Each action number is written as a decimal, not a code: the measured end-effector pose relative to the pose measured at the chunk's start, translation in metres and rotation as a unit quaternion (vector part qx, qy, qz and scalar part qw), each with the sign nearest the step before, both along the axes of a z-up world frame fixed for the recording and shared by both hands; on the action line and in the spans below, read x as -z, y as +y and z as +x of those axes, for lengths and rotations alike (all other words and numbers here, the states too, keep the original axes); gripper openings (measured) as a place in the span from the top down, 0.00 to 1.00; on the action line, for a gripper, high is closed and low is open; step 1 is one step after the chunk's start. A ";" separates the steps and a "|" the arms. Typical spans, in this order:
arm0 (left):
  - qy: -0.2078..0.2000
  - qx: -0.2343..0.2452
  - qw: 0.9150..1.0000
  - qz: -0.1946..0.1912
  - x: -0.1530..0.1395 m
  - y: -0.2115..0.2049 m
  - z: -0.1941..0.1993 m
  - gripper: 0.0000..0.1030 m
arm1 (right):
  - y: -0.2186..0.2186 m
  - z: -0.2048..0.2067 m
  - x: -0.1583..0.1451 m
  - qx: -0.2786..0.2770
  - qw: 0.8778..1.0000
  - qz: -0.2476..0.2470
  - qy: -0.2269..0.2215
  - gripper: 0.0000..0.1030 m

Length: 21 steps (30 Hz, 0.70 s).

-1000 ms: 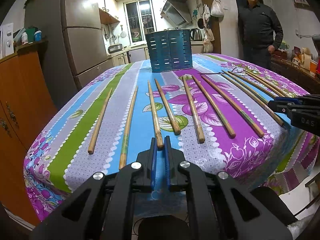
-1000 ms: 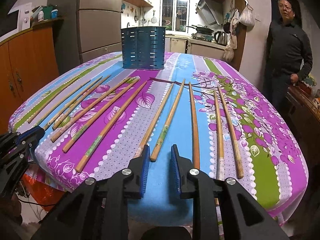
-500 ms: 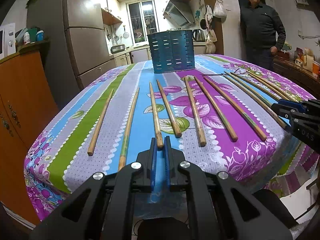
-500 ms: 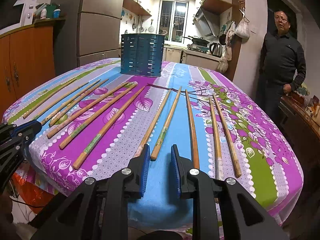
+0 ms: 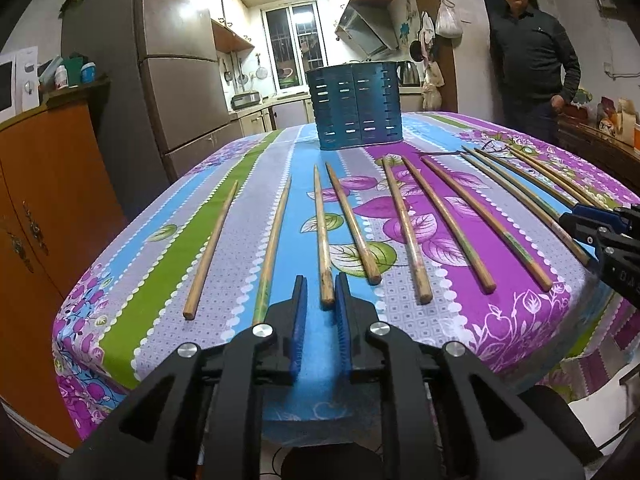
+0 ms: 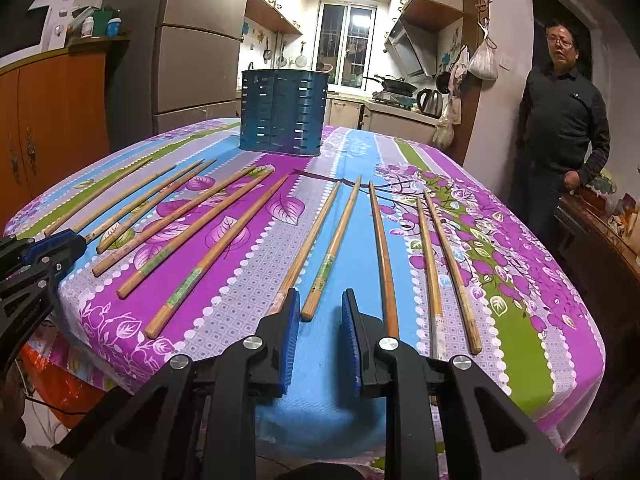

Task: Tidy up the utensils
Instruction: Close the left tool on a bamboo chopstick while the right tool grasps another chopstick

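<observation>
chopstick (image 5: 323, 240) end lies between the left gripper (image 5: 321, 294) jaws, just opened, not clamped.

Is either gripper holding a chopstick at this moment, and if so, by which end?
Neither. The left gripper has just been opening; a chopstick's near end shows in its gap, ungripped. The right gripper is open and empty.

Home kitchen: fridge (image 5: 180, 60), range hood (image 6: 412, 50), kettle (image 6: 430, 102).
</observation>
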State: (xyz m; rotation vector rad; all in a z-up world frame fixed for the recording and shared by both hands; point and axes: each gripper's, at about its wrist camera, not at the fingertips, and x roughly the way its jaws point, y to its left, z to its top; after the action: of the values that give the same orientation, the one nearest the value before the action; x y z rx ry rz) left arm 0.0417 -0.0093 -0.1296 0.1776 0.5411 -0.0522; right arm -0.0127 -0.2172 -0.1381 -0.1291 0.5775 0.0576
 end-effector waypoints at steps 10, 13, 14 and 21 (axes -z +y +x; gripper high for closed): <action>-0.007 0.007 1.000 0.006 0.003 -0.003 -0.002 0.92 | 0.000 -0.004 0.002 0.002 1.000 0.012 -0.007 0.85; -0.008 0.007 1.000 0.009 0.003 -0.004 -0.003 0.93 | 0.005 -0.004 0.003 0.000 1.000 0.005 -0.011 0.90; -0.008 0.007 1.000 0.009 0.004 -0.005 -0.003 0.93 | 0.005 -0.004 0.003 0.001 1.000 0.007 -0.010 0.91; -0.010 0.009 1.000 0.011 0.003 -0.006 -0.004 0.94 | -0.003 -0.004 0.000 0.005 0.999 0.042 -0.005 0.92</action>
State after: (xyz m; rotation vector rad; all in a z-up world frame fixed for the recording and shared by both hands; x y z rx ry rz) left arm 0.0381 -0.0151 -0.1326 0.2041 0.5204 -0.0619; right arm -0.0167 -0.2199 -0.1382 -0.0446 0.5655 0.0717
